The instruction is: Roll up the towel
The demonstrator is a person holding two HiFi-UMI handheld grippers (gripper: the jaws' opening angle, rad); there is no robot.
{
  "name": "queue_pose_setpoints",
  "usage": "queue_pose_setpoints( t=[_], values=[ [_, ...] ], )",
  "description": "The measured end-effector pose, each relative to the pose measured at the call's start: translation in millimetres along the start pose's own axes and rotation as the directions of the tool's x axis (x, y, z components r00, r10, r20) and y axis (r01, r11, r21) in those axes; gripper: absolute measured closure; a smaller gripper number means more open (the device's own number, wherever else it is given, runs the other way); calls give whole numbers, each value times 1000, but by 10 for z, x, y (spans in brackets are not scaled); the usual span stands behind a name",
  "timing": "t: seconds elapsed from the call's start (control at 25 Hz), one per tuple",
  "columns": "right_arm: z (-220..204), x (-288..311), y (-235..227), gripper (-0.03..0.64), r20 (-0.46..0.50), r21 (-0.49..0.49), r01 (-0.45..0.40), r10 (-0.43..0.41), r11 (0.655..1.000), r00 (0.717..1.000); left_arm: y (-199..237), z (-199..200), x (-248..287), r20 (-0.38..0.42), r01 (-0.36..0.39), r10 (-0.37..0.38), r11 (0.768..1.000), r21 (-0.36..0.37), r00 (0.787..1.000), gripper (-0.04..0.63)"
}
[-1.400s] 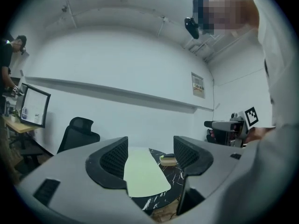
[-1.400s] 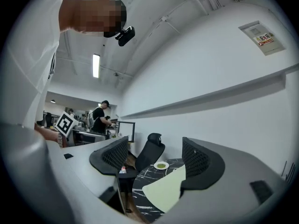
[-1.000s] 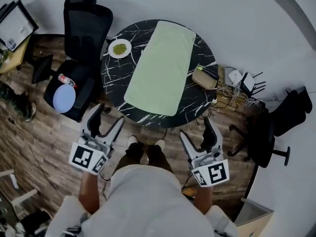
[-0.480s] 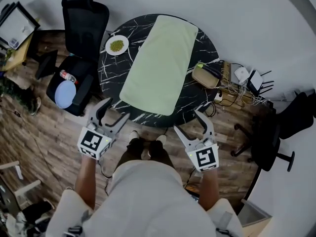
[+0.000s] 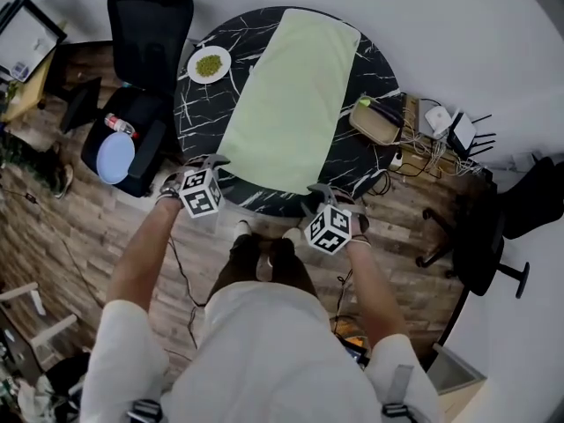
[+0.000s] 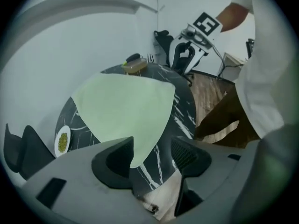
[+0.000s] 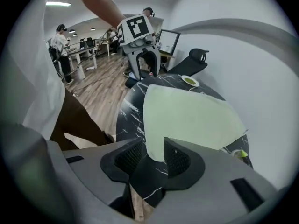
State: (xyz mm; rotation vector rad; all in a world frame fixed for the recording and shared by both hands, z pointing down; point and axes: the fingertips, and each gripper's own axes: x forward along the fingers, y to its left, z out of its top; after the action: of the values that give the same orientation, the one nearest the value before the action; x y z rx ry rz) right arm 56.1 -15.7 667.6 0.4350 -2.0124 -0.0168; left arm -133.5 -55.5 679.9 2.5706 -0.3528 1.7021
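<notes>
- The towel (image 5: 291,104) lies on the table (image 5: 196,123), running through its middle from 12 to 6 o'clock.
- A plate (image 5: 209,63) sits on the table at 10 o'clock, left of the towel.
- A container (image 5: 375,122) sits at the 3 o'clock edge.
- A chair (image 5: 145,25) stands off the table, beyond 10 o'clock.

One towel (image 5: 291,95) lies on one table (image 5: 198,113). The table also bears one plate (image 5: 209,63) and one tray (image 5: 374,122). There are two grippers, the left gripper (image 6: 152,141) and the right gripper (image 7: 153,143). Two black chairs show, a left chair (image 5: 145,16) and a right chair (image 5: 483,241). There is one blue disc (image 5: 115,159).
</notes>
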Motion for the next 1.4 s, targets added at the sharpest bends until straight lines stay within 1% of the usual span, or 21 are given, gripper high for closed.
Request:
queue_pose_setpoints(
  t=[0.08, 0.2, 0.28, 0.36, 0.48, 0.56, 0.64, 0.72, 0.8, 0.84, 0.92, 1.0, 1.04, 1.08, 1.12, 1.16, 1.2, 1.4],
  values=[
    [-102, 161, 38, 488, -51, 15, -14, 15, 1000, 999, 46, -153, 140, -45, 27, -28, 1000, -11, 999, 364],
    [-250, 318, 112, 486, -112, 31, -41, 44, 999, 993, 70, -339, 272, -77, 85, -90, 994, -63, 993, 362],
    [-317, 396, 136, 482, -135, 55, -53, 60, 997, 989, 89, -447, 325, -106, 108, -114, 993, -55, 988, 364],
    [-356, 444, 135, 482, -143, 90, -51, 64, 995, 988, 111, -509, 375, -124, 111, -115, 993, -37, 986, 372],
    [-386, 491, 130, 482, -152, 106, -44, 60, 993, 987, 153, -516, 444, -122, 89, -92, 996, -25, 988, 389],
    [-392, 522, 143, 482, -157, 111, -50, 67, 993, 985, 154, -514, 483, -122, 81, -83, 997, -16, 989, 412],
    [-396, 559, 135, 482, -162, 115, -57, 75, 992, 984, 144, -522, 522, -135, 86, -85, 996, -1, 987, 428],
    [-408, 599, 125, 485, -172, 123, -64, 84, 990, 981, 148, -521, 545, -139, 98, -96, 995, 8, 986, 431],
    [-423, 627, 140, 490, -184, 140, -78, 104, 987, 978, 149, -515, 551, -134, 113, -112, 994, 0, 985, 435],
    [-423, 633, 153, 503, -184, 152, -89, 117, 984, 976, 144, -520, 551, -134, 123, -123, 992, -10, 983, 440],
    [-412, 639, 175, 505, -177, 174, -111, 142, 978, 974, 141, -540, 545, -138, 141, -145, 989, -32, 980, 446],
    [-416, 640, 195, 522, -176, 190, -126, 160, 974, 971, 136, -549, 540, -137, 153, -158, 987, -51, 978, 469],
    [-419, 636, 202, 530, -178, 192, -128, 163, 973, 970, 138, -549, 539, -134, 150, -157, 987, -59, 978, 492],
    [-422, 631, 199, 545, -182, 190, -121, 156, 974, 971, 146, -550, 538, -130, 139, -147, 988, -67, 981, 518],
    [-428, 625, 184, 580, -188, 184, -107, 142, 977, 972, 159, -549, 537, -124, 123, -131, 990, -73, 984, 575],
    [-440, 618, 163, 595, -192, 181, -90, 125, 979, 973, 167, -545, 535, -117, 108, -117, 991, -79, 986, 577],
    [-456, 609, 149, 595, -195, 184, -76, 112, 980, 974, 161, -537, 532, -108, 100, -109, 991, -86, 988, 578],
    [-475, 500, 197, 597, -176, 209, -43, 81, 977, 981, -69, -555, 468, -80, 104, -112, 990, -95, 990, 578]
  ],
)
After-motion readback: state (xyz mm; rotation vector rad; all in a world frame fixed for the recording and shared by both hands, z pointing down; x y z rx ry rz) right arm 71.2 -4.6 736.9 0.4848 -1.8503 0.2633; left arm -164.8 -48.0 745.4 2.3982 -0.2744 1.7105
